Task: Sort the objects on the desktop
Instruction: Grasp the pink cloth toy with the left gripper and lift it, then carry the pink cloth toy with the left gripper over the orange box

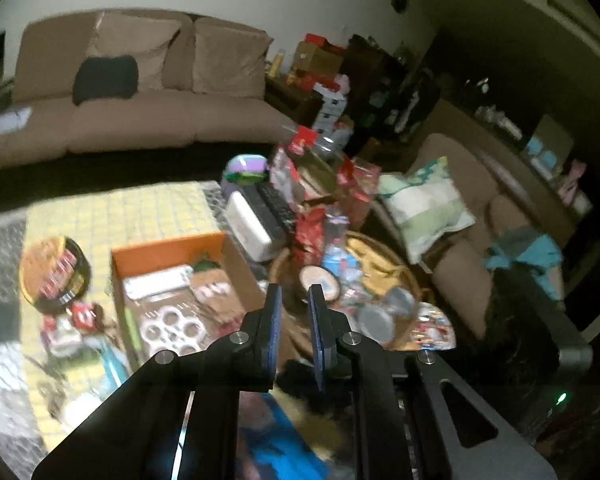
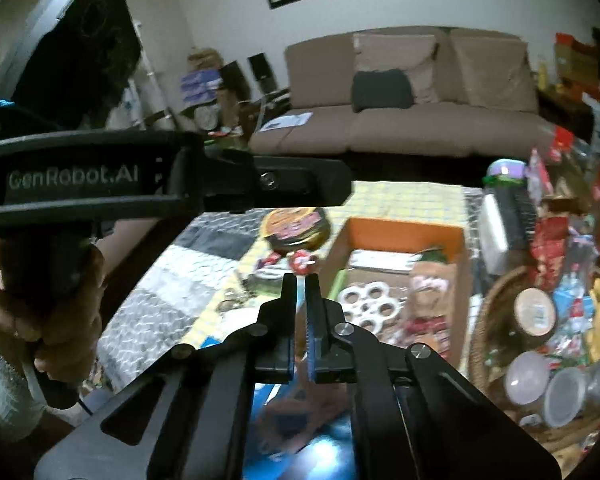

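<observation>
Clutter crowds the table: round tin point(image 2: 296, 229), orange box point(image 2: 404, 232), basket point(image 2: 480, 320). Left gripper point(image 1: 295, 300) hangs nearly closed and empty; right gripper point(image 2: 300, 282) is closed, empty too. Blurred, dim views could cause a missed pick or a knock.

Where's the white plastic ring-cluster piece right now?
In both wrist views the white plastic ring-cluster piece lies inside the orange-walled cardboard box at its near end, left of the woven wicker basket.

A brown sofa point(image 2: 412, 92) holds a dark cushion point(image 2: 382, 90).
</observation>
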A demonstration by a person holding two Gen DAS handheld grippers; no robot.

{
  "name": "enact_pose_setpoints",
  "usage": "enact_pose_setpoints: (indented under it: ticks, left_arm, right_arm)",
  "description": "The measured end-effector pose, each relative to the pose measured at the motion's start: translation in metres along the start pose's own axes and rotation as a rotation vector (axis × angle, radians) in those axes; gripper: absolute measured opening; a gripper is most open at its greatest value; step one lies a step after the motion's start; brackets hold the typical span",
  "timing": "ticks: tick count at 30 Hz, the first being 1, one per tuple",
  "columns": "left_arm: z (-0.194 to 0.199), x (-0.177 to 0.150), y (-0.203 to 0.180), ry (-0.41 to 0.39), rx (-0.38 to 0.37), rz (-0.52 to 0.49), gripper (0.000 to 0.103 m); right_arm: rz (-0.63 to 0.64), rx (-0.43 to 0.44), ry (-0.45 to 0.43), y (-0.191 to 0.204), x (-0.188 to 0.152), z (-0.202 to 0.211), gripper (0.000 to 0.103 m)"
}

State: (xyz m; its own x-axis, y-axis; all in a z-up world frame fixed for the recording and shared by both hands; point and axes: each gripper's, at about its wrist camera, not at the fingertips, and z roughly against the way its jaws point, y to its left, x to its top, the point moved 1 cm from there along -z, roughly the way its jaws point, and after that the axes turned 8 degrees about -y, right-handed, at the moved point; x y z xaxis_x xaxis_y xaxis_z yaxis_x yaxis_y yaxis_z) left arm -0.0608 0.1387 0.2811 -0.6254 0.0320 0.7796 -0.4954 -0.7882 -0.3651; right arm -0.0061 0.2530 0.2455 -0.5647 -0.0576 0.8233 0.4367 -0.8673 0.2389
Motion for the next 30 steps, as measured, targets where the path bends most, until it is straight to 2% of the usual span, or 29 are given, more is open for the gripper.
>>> enact_pose_setpoints:
  ticks: [1, 2, 3, 4, 5, 6, 10, 13, 15, 18, 20, 22, 26, 28, 29, 30]
  left_arm:
    - [-0.002, -0.003, 0.003, 0.008, 0.008, 0.000, 0.013]
    - [-0.004, -0.009, 0.007, 0.028, 0.019, -0.007, 0.019]
    - [-0.005, -0.018, 0.011, 0.047, 0.039, -0.023, 0.023]
    - [-0.004, -0.030, 0.017, 0.057, 0.067, -0.044, 0.032]
    - [-0.002, -0.047, 0.025, 0.067, 0.085, -0.065, 0.040]
    - [0.000, -0.066, 0.032, 0.081, 0.107, -0.088, 0.041]
    - [0.000, -0.143, 0.062, 0.166, 0.187, -0.130, 0.044]
    - [-0.006, -0.195, 0.081, 0.240, 0.189, -0.075, 0.044]
    - [-0.009, -0.213, 0.080, 0.261, 0.180, -0.052, 0.049]
    - [-0.013, -0.237, 0.073, 0.276, 0.190, -0.072, 0.059]
    - [-0.016, -0.247, 0.065, 0.273, 0.205, -0.102, 0.072]
    - [-0.022, -0.252, 0.058, 0.261, 0.214, -0.129, 0.080]
    - [-0.035, -0.255, 0.041, 0.240, 0.246, -0.226, 0.080]
    - [-0.041, -0.254, 0.035, 0.232, 0.249, -0.266, 0.080]
    - [-0.043, -0.253, 0.034, 0.233, 0.242, -0.269, 0.078]
    - [-0.044, -0.252, 0.033, 0.236, 0.230, -0.267, 0.076]
  right_arm:
    - [-0.009, -0.005, 0.014, -0.007, -0.001, -0.001, 0.007]
    - [-0.009, -0.017, 0.029, -0.012, -0.006, -0.001, 0.010]
    - [0.009, -0.034, 0.046, -0.014, -0.013, -0.003, 0.016]
    - [0.034, -0.055, 0.059, -0.016, -0.023, -0.005, 0.023]
    - [0.051, -0.081, 0.071, -0.018, -0.036, -0.006, 0.039]
    - [0.057, -0.100, 0.087, -0.021, -0.051, -0.009, 0.051]
    - [0.056, -0.078, 0.158, -0.030, -0.104, -0.025, 0.052]
    - [0.018, -0.059, 0.205, -0.036, -0.134, -0.040, 0.052]
    - [-0.029, -0.048, 0.224, -0.048, -0.146, -0.050, 0.052]
    - [-0.086, -0.057, 0.242, -0.058, -0.162, -0.064, 0.052]
    - [-0.166, -0.016, 0.252, -0.067, -0.173, -0.074, 0.052]
    - [-0.230, 0.004, 0.257, -0.070, -0.182, -0.082, 0.052]
    - [-0.348, 0.026, 0.242, -0.085, -0.196, -0.096, 0.054]
    - [-0.379, 0.071, 0.212, -0.085, -0.199, -0.098, 0.046]
    - [-0.391, 0.097, 0.201, -0.085, -0.199, -0.098, 0.023]
    - [-0.400, 0.118, 0.197, -0.083, -0.199, -0.098, 0.006]
